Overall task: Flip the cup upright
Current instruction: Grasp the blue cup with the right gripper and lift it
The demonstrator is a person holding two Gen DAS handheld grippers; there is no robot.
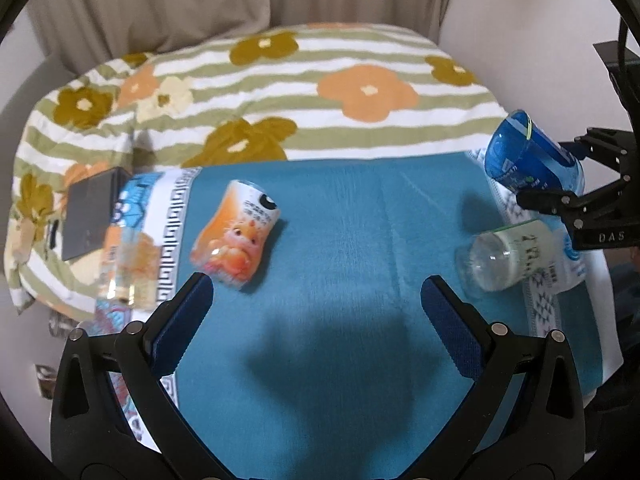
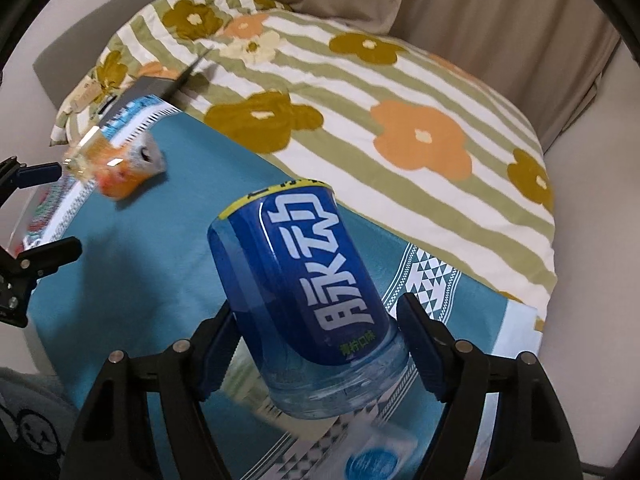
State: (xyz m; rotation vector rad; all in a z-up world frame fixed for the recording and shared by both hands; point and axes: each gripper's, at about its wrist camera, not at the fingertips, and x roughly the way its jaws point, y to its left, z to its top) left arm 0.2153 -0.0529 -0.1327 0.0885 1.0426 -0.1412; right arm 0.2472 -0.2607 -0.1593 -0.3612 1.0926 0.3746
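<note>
My right gripper [image 2: 316,340] is shut on a blue plastic cup [image 2: 304,280] with white characters, held tilted in the air above the teal cloth, open rim pointing away. In the left wrist view the same cup [image 1: 528,156] shows at the far right in the right gripper [image 1: 560,184]. My left gripper [image 1: 316,304] is open and empty above the teal cloth [image 1: 340,240]. An orange cartoon cup [image 1: 236,232] lies on its side just ahead and left of it. A clear cup with a white label [image 1: 508,252] lies on its side at the right.
A floral striped quilt [image 1: 280,92] covers the bed behind the cloth. A dark flat box [image 1: 90,212] and a clear orange cup [image 1: 128,264] sit at the left edge. Beige curtain [image 2: 500,12] hangs behind. The left gripper's fingers [image 2: 44,256] show at the left.
</note>
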